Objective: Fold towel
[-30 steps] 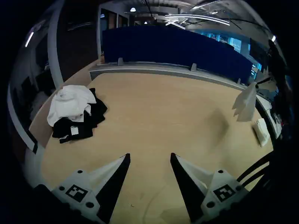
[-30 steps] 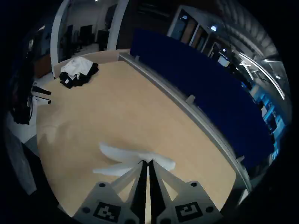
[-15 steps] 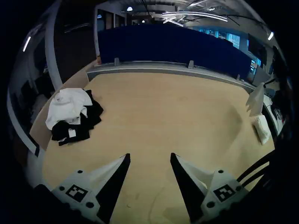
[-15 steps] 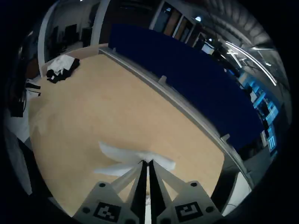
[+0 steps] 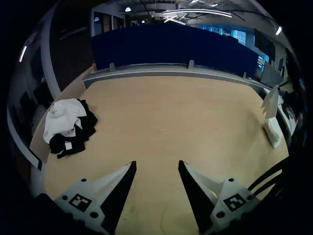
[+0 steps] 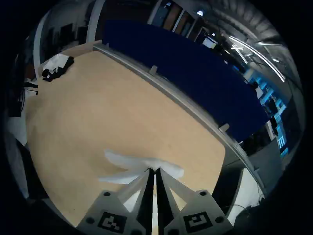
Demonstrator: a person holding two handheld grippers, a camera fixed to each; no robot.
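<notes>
In the right gripper view, my right gripper [image 6: 155, 170] is shut on a bunched white towel [image 6: 129, 164], which spreads out to both sides of the fingertips above the wooden table [image 6: 98, 113]. The left gripper view has that towel [image 5: 270, 102] hanging in the air at the table's far right end, just above a folded white towel [image 5: 274, 133] lying on the table [image 5: 168, 113]. My left gripper [image 5: 156, 164] is open with nothing between its fingers, low over the table's near side.
A heap of white and black clothes [image 5: 64, 125] lies at the table's left end, also far off in the right gripper view as the heap [image 6: 56, 65]. A blue partition [image 5: 176, 43] with a grey rail lines the table's far edge.
The right gripper has carried the hanging towel farther toward the table's right end, over the folded towel. The left gripper stays open, and its view has shifted slightly so the heap sits lower left.
</notes>
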